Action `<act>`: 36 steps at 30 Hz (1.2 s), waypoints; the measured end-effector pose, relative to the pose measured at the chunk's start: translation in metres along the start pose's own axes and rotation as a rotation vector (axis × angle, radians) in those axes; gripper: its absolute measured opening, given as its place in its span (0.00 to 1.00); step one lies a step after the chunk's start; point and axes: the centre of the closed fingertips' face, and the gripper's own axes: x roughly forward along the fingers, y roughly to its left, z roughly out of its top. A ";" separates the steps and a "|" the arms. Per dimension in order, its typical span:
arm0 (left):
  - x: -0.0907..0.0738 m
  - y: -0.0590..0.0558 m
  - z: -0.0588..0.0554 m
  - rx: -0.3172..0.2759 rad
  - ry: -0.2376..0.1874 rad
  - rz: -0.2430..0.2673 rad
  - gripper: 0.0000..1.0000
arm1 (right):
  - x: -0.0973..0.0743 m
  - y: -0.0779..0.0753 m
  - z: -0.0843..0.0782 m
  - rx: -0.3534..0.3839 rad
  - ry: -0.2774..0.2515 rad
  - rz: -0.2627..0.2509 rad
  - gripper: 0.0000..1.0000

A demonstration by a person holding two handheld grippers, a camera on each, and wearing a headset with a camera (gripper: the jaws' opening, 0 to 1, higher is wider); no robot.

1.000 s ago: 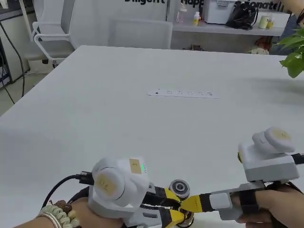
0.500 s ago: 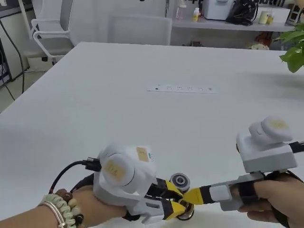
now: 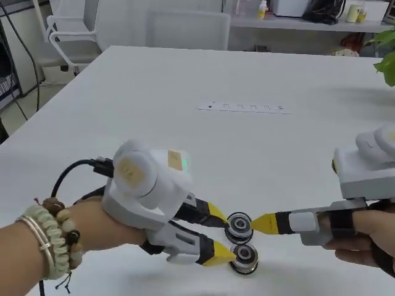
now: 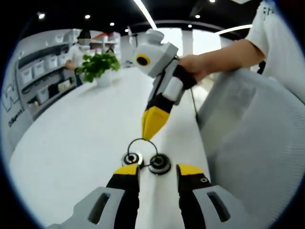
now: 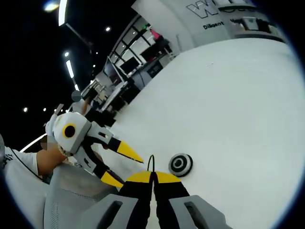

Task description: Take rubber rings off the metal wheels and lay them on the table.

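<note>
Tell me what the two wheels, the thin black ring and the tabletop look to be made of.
The two wheels look like polished metal: silvery rims catch highlights around dark centres. The thin black ring is likely rubber, matte: it bends in a loose loop from the shut right tongs. The tabletop is smooth and white with low sheen, maybe laminate or painted board; I cannot tell which.

head view: above the near edge of the table (image 3: 154, 92), looks forward-down | left gripper view: low, close, faces right gripper (image 4: 152, 125) | right gripper view: faces left gripper (image 5: 125, 164) | shared: metal wheels (image 3: 239, 226)
</note>
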 end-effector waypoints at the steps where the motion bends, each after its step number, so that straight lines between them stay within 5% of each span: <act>1: -0.005 0.000 0.000 -0.007 -0.004 0.005 0.36 | -0.001 0.002 0.002 -0.003 -0.011 0.001 0.00; 10: -0.062 0.008 0.004 -0.067 -0.067 0.136 0.51 | -0.005 0.014 0.017 -0.014 -0.072 0.025 0.00; 19: -0.113 0.023 -0.009 -0.182 -0.127 0.372 0.62 | -0.003 0.028 0.027 -0.030 -0.111 0.063 0.00; 27: -0.134 0.013 -0.034 -0.232 -0.096 0.435 0.67 | 0.002 0.043 0.035 -0.055 -0.119 0.096 0.00; 36: -0.150 0.007 -0.050 -0.312 -0.121 0.510 0.67 | 0.012 0.055 0.039 -0.095 -0.086 0.122 0.00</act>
